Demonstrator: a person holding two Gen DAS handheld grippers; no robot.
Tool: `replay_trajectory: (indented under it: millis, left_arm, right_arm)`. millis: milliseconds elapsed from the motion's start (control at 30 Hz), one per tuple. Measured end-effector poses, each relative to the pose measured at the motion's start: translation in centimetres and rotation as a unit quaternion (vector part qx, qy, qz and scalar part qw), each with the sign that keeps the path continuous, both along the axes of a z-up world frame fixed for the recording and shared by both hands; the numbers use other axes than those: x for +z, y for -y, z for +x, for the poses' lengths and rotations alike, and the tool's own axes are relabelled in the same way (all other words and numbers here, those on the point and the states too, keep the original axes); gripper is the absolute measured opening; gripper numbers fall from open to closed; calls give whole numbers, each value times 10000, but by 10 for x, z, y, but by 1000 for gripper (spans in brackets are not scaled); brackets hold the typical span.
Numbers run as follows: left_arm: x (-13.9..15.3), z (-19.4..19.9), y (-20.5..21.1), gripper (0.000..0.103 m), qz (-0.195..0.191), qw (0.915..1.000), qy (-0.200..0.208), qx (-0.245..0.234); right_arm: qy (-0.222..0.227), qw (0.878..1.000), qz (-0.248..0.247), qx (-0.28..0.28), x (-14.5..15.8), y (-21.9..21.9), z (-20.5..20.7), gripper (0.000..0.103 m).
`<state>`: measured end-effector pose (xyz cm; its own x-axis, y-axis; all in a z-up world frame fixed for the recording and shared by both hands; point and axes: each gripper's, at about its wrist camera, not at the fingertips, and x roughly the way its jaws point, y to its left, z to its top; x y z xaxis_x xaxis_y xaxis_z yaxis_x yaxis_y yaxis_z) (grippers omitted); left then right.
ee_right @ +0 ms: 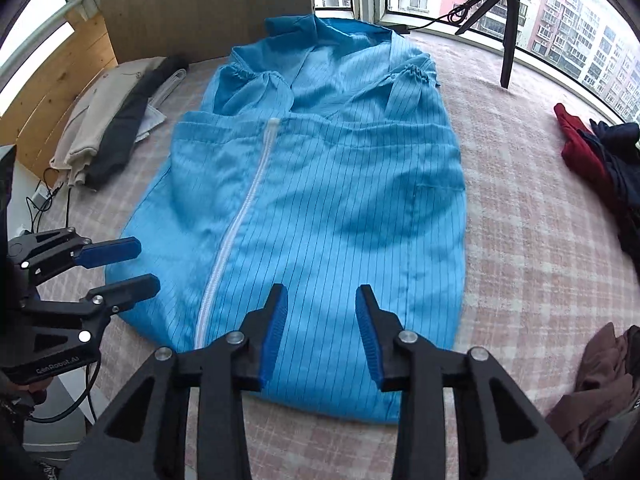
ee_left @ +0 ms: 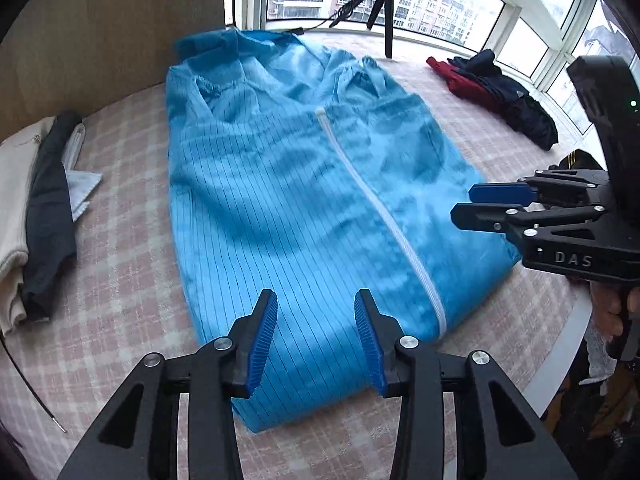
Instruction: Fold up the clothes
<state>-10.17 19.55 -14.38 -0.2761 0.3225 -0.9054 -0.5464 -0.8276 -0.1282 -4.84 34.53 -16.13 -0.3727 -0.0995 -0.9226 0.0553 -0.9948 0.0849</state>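
One blue garment (ee_left: 288, 184) between two parted hand-held grippers

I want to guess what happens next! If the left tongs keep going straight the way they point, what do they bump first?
Most likely the blue garment. The open left tongs point down at its near end, nothing between them, though how far above it is unclear.

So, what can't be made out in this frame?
- Blue garment: near hem hidden behind left gripper in left wrist view, and behind right gripper in right wrist view.
- Red and navy clothes: cut off by the right edge.
- Brown cloth: mostly out of frame.
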Motion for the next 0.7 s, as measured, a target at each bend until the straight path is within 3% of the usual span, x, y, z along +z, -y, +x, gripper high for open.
replay_trajectory:
  millis: [67,167,233,500,600,700]
  left_arm:
    - [-20,4,3,39,-146,9999,57,-46]
    - [-20,0,5,39,-168,9997,78,-140]
    - [-3,-13,11,37,-129,9998,114,-55]
    - [104,-96,57,43,-275,9939,-1053,197]
    - [116,-134,54,44,-402,9910,-1260,219]
    - [113,-178,39,45,-397,9913,-1232,243]
  right_arm:
    - [151,9998,139,15,-17,3,10,36]
    - [361,9992,110,107,-28,-2,8,36]
    - [446,9989,-45,139,-12,-8,-1,36]
    - [-635,9978,169,0,111,-67,-62,41]
    - [-865,9958,293,-47,129,-83,-99,43]
    - [-927,9955,170,-88,123,-94,-143,43]
